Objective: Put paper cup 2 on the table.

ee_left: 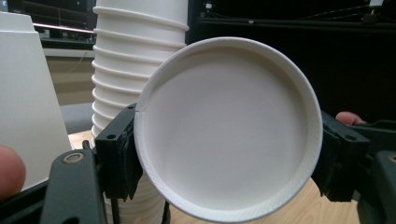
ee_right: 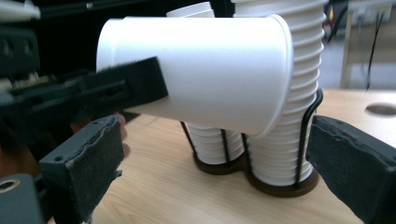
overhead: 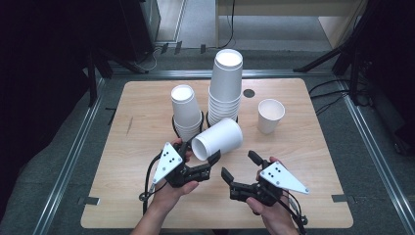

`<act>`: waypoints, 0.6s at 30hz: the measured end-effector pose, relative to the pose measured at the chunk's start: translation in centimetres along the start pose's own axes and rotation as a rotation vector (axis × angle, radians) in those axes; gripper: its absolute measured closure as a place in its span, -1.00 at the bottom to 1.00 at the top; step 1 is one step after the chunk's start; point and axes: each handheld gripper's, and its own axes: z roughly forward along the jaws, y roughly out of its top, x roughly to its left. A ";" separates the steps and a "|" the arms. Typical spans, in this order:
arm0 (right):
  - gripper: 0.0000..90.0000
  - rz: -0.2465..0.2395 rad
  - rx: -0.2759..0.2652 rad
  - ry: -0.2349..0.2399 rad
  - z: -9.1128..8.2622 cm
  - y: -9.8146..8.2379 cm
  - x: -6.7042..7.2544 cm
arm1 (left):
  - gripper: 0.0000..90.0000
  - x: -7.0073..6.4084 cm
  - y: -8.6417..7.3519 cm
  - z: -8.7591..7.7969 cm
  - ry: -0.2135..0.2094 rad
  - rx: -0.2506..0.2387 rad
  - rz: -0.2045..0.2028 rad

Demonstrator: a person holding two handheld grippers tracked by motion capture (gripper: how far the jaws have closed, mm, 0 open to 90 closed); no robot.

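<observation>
The left gripper (overhead: 211, 159) held a white cup (overhead: 218, 138) on its side above the table (overhead: 303, 161), its jaws clamped across the cup near the base, which faced that gripper's camera. The cup's wide rim pointed away towards the stacks. In the left gripper view the round base (ee_left: 229, 128) sat squarely between the two pads, pressed on both sides.

The right gripper (overhead: 240, 165) hung just beside it, jaws wide apart and gripping nothing; the cup was near them but not between them.

Behind the cup stood a tall stack (overhead: 225, 83) and a shorter stack (overhead: 185, 110), each in a dark wire holder (ee_right: 280, 184). A single cup (overhead: 270, 115) stood upright to the right, well apart.
</observation>
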 end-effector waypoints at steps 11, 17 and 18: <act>-0.95 0.226 0.025 0.053 0.3 0.4 0.1 | -0.47 -0.4 -0.4 0.3 -0.006 0.004 0.012; -0.96 0.365 0.010 0.054 0.3 0.5 0.1 | -0.47 -0.7 -0.5 0.4 -0.011 0.003 0.014; -0.96 0.386 0.009 0.052 0.3 0.5 0.1 | -0.47 -0.7 -0.6 0.4 -0.012 0.004 0.014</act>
